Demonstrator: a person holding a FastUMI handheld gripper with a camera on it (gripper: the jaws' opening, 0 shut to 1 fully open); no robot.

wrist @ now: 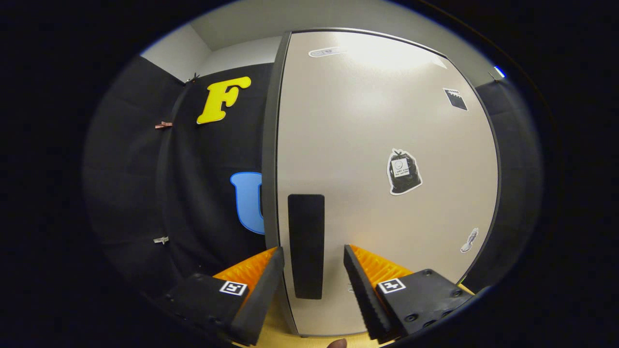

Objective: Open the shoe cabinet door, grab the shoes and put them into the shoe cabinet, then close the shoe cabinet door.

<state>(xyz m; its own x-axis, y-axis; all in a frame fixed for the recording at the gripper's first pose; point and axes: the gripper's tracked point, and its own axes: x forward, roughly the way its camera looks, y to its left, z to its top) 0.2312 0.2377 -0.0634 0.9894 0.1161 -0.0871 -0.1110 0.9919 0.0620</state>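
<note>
The shoe cabinet door is a pale beige panel, closed, standing right in front of me. A tall dark rectangular handle sits near the door's left edge. My gripper is open, with the handle between its two fingers and the left finger level with the door's left edge. The fingers do not press on the handle. Several stickers are on the door, one shaped like a black bag. No shoes can be seen.
The cabinet's dark side edge runs up to the left of the door. Black cloth wall hangs to the left and right of the cabinet. A light wooden floor strip lies under the fingers.
</note>
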